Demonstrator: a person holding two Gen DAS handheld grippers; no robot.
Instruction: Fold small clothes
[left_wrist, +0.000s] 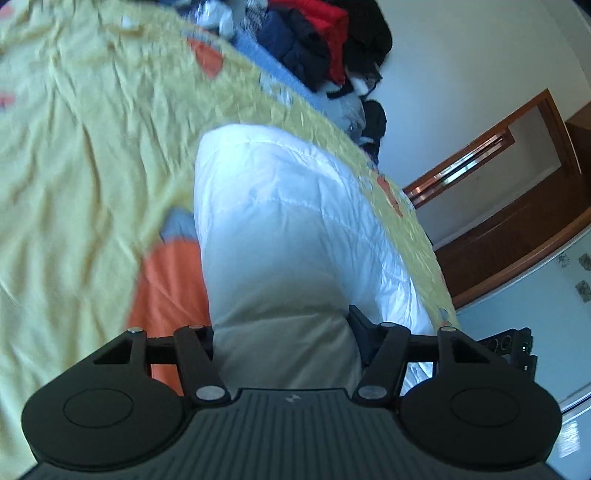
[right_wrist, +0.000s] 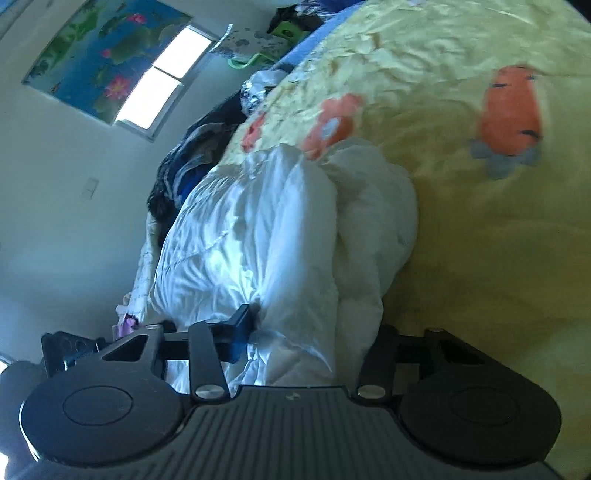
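Observation:
A white quilted padded garment (left_wrist: 280, 206) lies bunched on a yellow bedspread (left_wrist: 74, 147) printed with orange carrots. In the left wrist view its near end fills the gap of my left gripper (left_wrist: 282, 325). The jaws squeeze the padding; one fingertip (left_wrist: 358, 321) shows and the other is buried in cloth. In the right wrist view the same garment (right_wrist: 258, 229) is crumpled into folds. My right gripper (right_wrist: 308, 325) is shut on its near edge, one fingertip (right_wrist: 242, 319) pressing into the fabric and the other hidden under it.
A heap of dark, red and blue clothes (left_wrist: 314, 40) sits at the far side of the bed; another dark heap (right_wrist: 192, 162) lies by the wall. A wooden door frame (left_wrist: 517, 177), a window (right_wrist: 166, 74) and a painting (right_wrist: 99, 48) line the walls. The bedspread (right_wrist: 480, 240) spreads wide beside the garment.

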